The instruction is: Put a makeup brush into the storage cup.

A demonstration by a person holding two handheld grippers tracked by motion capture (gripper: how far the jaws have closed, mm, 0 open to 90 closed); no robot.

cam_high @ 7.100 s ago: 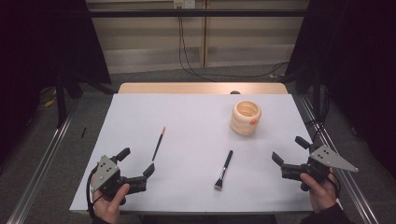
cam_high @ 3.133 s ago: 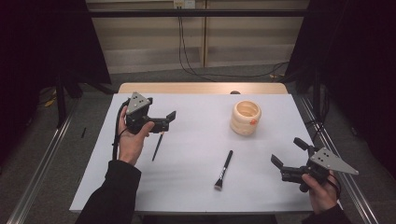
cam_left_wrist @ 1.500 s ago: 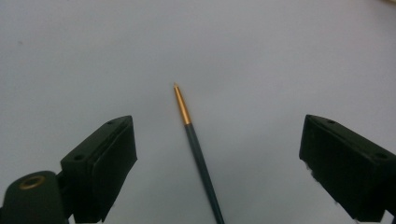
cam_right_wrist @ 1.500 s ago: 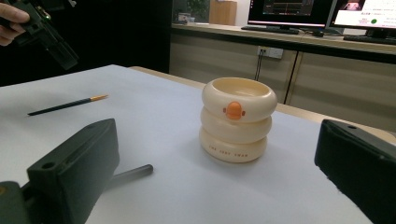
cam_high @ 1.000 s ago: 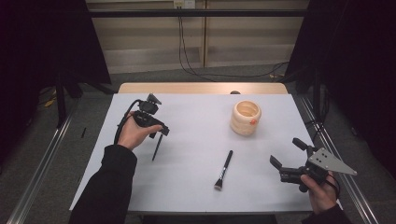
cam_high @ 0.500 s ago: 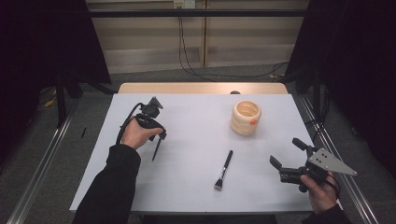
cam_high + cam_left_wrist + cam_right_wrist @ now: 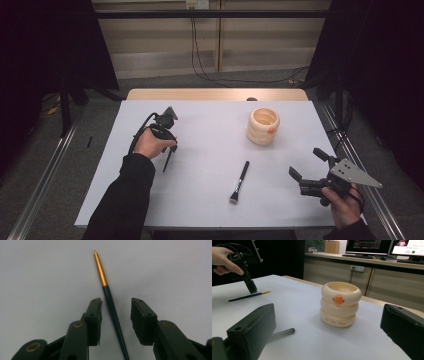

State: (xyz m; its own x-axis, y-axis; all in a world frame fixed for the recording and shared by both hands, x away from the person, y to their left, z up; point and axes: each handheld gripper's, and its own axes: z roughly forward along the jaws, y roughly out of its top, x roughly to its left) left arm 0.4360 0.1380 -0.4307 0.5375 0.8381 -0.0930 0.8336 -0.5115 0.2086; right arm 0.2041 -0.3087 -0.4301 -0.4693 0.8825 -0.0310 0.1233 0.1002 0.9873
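The left gripper is down over the thin brush near the left edge of the bench, and its jaws have just been closing around the handle. In the left gripper view the dark handle runs up between the two pads with a gap on either side, nearer one pad than the other, so the jaws are not yet pressing on it: the grasp looks begun but not made. The brush lies flat on the white surface, not lifted.

Judging by the layout, what is left is most of the work: closing on the handle, raising it, and probably carrying it to the cream holder that stands toward the far right corner. A second, flat-headed brush lies untouched near the middle of the front edge.

The right gripper rests near the front right corner with its jaws spread and nothing between them.

The thin brush is slender, with a dark green handle, a gold ferrule and a small pale pointed tip. Being so narrow and lying flat, it probably needs a low, centred pinch.
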